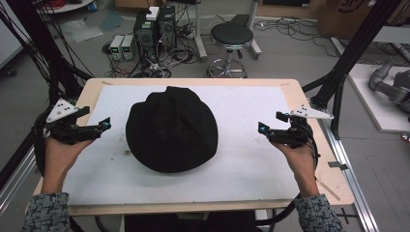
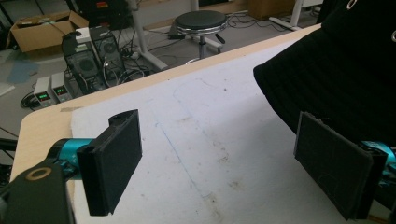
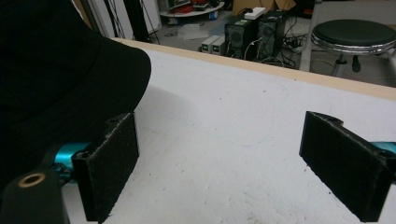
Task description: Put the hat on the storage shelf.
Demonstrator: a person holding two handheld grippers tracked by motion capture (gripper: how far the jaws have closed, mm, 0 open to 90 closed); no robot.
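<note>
A black brimmed hat (image 1: 171, 129) lies crown-up in the middle of the white mat (image 1: 251, 159). My left gripper (image 1: 105, 125) hovers at the mat's left edge, open, with nothing between its pads; in the left gripper view the hat (image 2: 341, 74) fills the upper right, just beyond the left gripper (image 2: 229, 163). My right gripper (image 1: 261, 128) is held at the mat's right side, open and empty, apart from the hat. In the right gripper view the hat (image 3: 60, 79) lies at the left, behind the left-hand jaw of the right gripper (image 3: 229, 161).
The mat covers a wooden table (image 1: 92, 87). Behind the table on the floor stand a black round stool (image 1: 231, 36), computer towers (image 1: 154, 29) and tangled cables. Black frame posts (image 1: 348, 58) rise at both sides. A grey robot arm (image 1: 391, 84) rests on a platform at the right.
</note>
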